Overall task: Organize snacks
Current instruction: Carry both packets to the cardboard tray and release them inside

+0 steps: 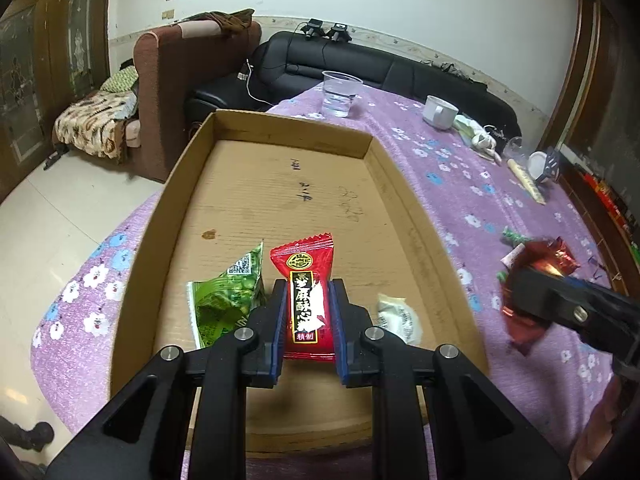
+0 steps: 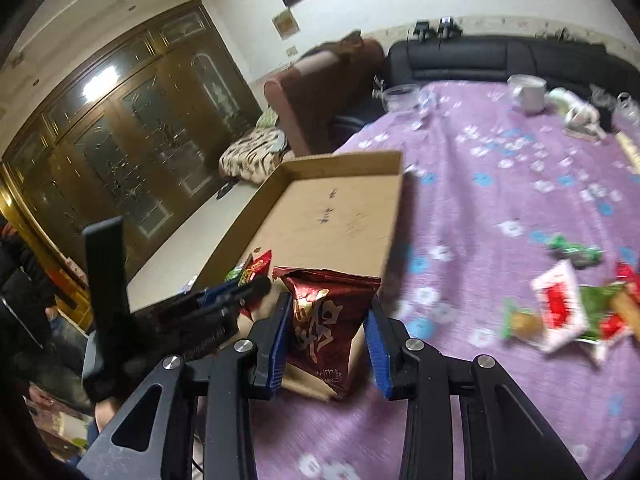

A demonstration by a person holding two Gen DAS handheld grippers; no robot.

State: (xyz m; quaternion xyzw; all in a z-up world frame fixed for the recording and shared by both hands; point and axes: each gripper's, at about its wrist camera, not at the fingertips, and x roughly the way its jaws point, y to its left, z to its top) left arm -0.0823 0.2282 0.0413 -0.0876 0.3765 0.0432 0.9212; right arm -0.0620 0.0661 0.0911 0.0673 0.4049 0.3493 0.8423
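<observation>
A shallow cardboard tray [image 1: 224,132] lies on the purple flowered tablecloth [image 1: 440,168]. My left gripper [image 1: 307,300] is shut on a red candy packet [image 1: 306,280] and holds it over the tray's near part. A green snack packet [image 1: 224,296] and a small white packet [image 1: 400,318] lie in the tray beside it. My right gripper [image 2: 328,320] is shut on a dark red foil packet [image 2: 328,320] at the tray's [image 2: 394,200] near right corner. It also shows in the left wrist view [image 1: 536,280]. A pile of loose snacks [image 2: 568,312] lies on the cloth to the right.
A clear plastic cup [image 1: 340,94] and a white mug [image 1: 438,112] stand at the table's far end, with crumpled wrappers [image 1: 480,138] and a stick [image 1: 526,180] near them. A black sofa [image 1: 400,64] and a brown armchair [image 1: 160,92] stand beyond the table.
</observation>
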